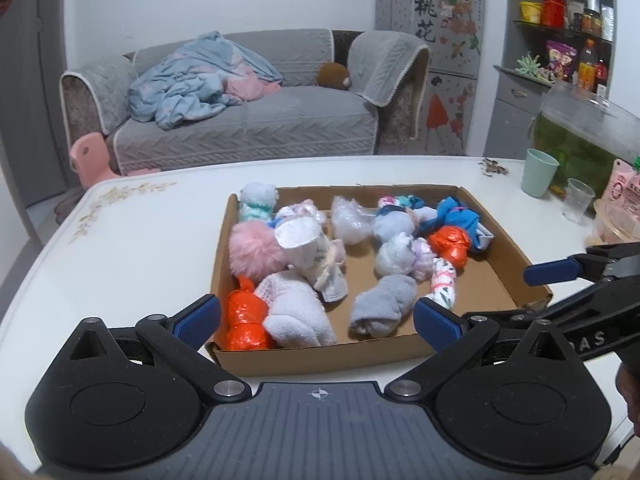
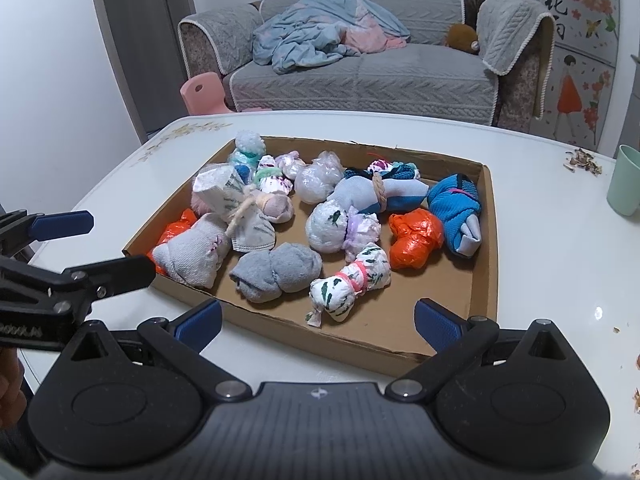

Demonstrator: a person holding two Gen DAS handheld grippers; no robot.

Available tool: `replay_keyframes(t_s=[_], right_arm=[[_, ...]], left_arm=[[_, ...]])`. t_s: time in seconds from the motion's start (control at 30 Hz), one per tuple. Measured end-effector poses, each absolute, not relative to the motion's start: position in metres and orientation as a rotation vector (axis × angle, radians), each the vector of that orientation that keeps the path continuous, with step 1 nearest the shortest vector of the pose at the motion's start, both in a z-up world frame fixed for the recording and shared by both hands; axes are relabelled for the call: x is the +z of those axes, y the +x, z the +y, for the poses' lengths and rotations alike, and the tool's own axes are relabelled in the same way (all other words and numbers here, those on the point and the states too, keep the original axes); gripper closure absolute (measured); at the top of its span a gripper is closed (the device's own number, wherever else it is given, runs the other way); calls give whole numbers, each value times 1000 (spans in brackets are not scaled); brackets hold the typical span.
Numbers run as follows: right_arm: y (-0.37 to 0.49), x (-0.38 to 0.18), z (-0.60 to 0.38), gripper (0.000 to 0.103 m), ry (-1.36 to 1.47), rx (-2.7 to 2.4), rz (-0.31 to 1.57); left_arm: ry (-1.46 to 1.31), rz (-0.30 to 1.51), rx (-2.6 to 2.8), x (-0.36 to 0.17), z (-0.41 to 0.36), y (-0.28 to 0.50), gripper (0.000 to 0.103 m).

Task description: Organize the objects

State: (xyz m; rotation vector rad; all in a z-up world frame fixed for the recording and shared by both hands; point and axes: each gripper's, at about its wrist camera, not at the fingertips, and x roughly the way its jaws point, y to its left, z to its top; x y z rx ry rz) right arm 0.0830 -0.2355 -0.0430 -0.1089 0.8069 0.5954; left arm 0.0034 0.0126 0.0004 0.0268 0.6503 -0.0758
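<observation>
A shallow cardboard tray (image 1: 516, 256) (image 2: 490, 240) on the white table holds several bundles: a grey rolled sock (image 1: 384, 304) (image 2: 276, 268), orange plastic-wrapped bundles (image 1: 244, 320) (image 2: 414, 238), a pink pompom (image 1: 256, 250), a blue bundle (image 1: 464, 218) (image 2: 456, 210) and a white floral roll (image 2: 352, 284). My left gripper (image 1: 316, 318) is open and empty in front of the tray's near edge. My right gripper (image 2: 318, 318) is open and empty in front of the tray's near right part. Each gripper shows from the side in the other view, open.
A green cup (image 1: 538, 172) (image 2: 624, 180), a clear plastic cup (image 1: 576, 200), a fish tank (image 1: 588, 136) and scattered seed shells (image 1: 494, 168) (image 2: 584, 158) are at the table's right. A grey sofa (image 1: 248, 108) stands behind the white table (image 1: 140, 240).
</observation>
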Motion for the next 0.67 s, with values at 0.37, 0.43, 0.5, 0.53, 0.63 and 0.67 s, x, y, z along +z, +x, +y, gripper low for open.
replay_keyframes(t_s=[0.37, 0.43, 0.5, 0.53, 0.63, 0.67], right_arm=[[83, -41, -235, 1, -115, 584, 799], [84, -41, -234, 1, -114, 586, 795], [85, -41, -232, 1, -113, 586, 796], [85, -41, -231, 1, -113, 588, 797], [84, -43, -229, 1, -117, 593, 800], [84, -43, -228, 1, -118, 594, 800]], left_arm=[[92, 629, -6, 5, 10, 0, 0], [96, 623, 1, 8, 10, -1, 0], [93, 615, -11, 11, 11, -2, 0], [90, 611, -16, 12, 12, -2, 0], [88, 601, -20, 14, 14, -3, 0], [93, 597, -19, 15, 13, -3, 0]])
